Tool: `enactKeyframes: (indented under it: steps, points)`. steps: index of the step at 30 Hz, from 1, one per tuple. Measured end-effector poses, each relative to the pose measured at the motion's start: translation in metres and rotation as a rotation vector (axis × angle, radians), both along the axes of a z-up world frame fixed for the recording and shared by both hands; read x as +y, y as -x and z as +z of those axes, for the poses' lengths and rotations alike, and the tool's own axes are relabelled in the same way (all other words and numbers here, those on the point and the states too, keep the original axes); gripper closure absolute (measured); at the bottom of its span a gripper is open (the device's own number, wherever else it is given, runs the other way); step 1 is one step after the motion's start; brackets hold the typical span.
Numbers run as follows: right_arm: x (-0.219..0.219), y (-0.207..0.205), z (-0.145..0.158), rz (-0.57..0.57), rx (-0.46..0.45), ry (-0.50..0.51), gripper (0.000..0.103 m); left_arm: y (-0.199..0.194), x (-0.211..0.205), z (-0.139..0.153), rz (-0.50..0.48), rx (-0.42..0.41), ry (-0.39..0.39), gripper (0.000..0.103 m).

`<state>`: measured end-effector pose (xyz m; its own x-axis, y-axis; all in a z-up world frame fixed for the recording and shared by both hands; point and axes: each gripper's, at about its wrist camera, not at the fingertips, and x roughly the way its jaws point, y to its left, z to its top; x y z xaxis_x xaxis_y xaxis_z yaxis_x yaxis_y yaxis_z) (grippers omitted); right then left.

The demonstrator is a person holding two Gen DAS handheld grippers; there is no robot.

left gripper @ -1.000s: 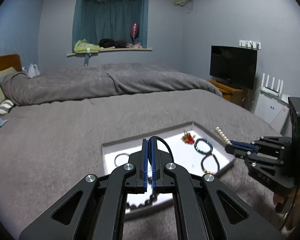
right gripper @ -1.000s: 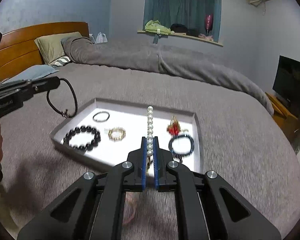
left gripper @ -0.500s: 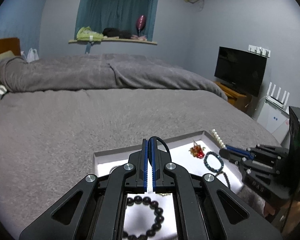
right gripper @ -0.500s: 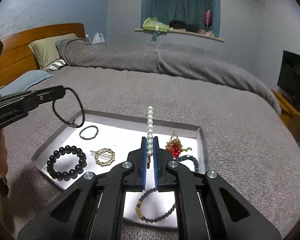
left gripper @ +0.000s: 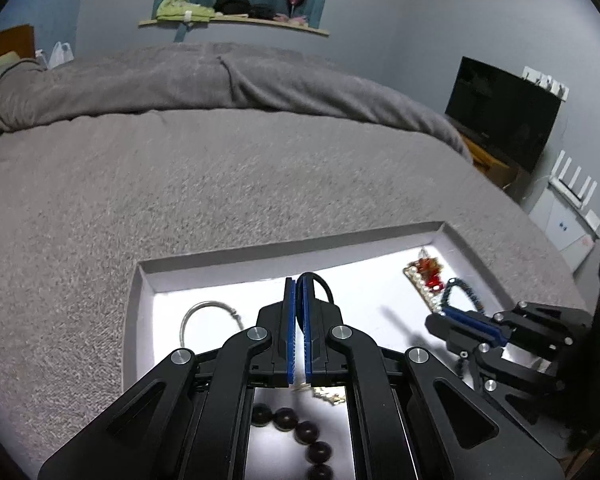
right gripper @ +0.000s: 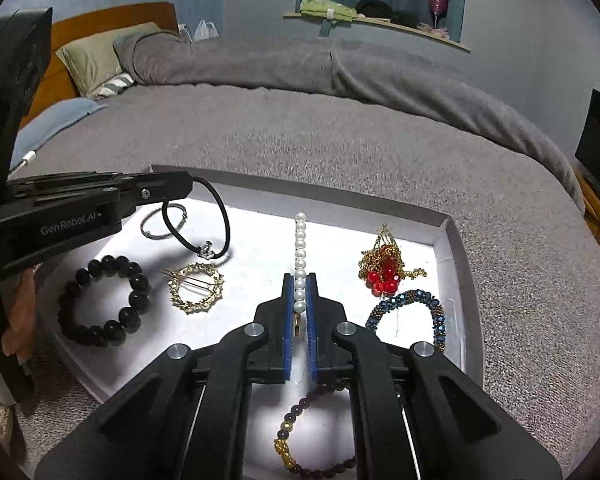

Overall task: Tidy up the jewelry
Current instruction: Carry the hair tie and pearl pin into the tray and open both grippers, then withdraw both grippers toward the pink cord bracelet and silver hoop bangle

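Note:
A shallow white tray (right gripper: 456,248) lies on the grey bed. My left gripper (left gripper: 299,286) is shut on a black cord bracelet (right gripper: 204,236), which hangs over the tray's left part; the gripper also shows in the right wrist view (right gripper: 180,188). My right gripper (right gripper: 299,284) is shut on a white pearl strand (right gripper: 300,244), held stiff over the tray's middle; the gripper also shows in the left wrist view (left gripper: 440,320). In the tray lie a black bead bracelet (right gripper: 104,300), a gold ring brooch (right gripper: 196,288), a thin silver hoop (left gripper: 208,316), a red-and-gold pendant (right gripper: 384,268), a blue bead bracelet (right gripper: 412,312) and a dark-and-gold bead bracelet (right gripper: 296,440).
The grey bedspread (left gripper: 180,184) surrounds the tray. A rolled grey duvet (right gripper: 340,68) and pillows (right gripper: 96,56) lie at the far side. A TV (left gripper: 500,112) stands at the right of the bed.
Both grippers have moved forward and down over the tray, each still holding its piece. The tray now fills the lower part of both views.

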<state>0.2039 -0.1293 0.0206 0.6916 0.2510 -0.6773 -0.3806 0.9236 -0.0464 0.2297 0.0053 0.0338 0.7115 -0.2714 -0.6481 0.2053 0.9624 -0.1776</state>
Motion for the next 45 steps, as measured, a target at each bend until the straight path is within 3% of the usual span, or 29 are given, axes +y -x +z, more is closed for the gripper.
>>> enactKeyframes:
  steps: [17, 22, 32, 34, 38, 40, 45]
  points:
    - [-0.001, -0.006, -0.015, -0.033, 0.045, 0.030, 0.097, -0.007, -0.005, -0.015, -0.001, 0.060, -0.051, 0.099]
    - [-0.001, -0.007, -0.016, -0.037, 0.048, 0.030, 0.097, -0.007, -0.004, -0.013, 0.004, 0.054, -0.048, 0.082]
    - [-0.003, -0.007, -0.018, -0.045, 0.048, 0.030, 0.095, -0.002, -0.002, -0.012, 0.015, 0.035, -0.047, 0.073]
    - [-0.004, -0.007, -0.017, -0.048, 0.044, 0.026, 0.084, -0.002, -0.002, -0.010, 0.022, 0.026, -0.044, 0.062]
    - [-0.007, -0.003, -0.012, -0.056, 0.024, 0.008, 0.076, 0.002, -0.001, -0.005, 0.033, -0.006, -0.043, 0.049]
    - [-0.010, 0.000, -0.009, -0.063, 0.011, -0.005, 0.062, 0.005, 0.000, -0.002, 0.039, -0.025, -0.041, 0.040]
    - [-0.017, 0.012, 0.000, -0.086, -0.039, -0.021, 0.041, 0.020, 0.005, 0.010, 0.075, -0.098, -0.040, 0.023]
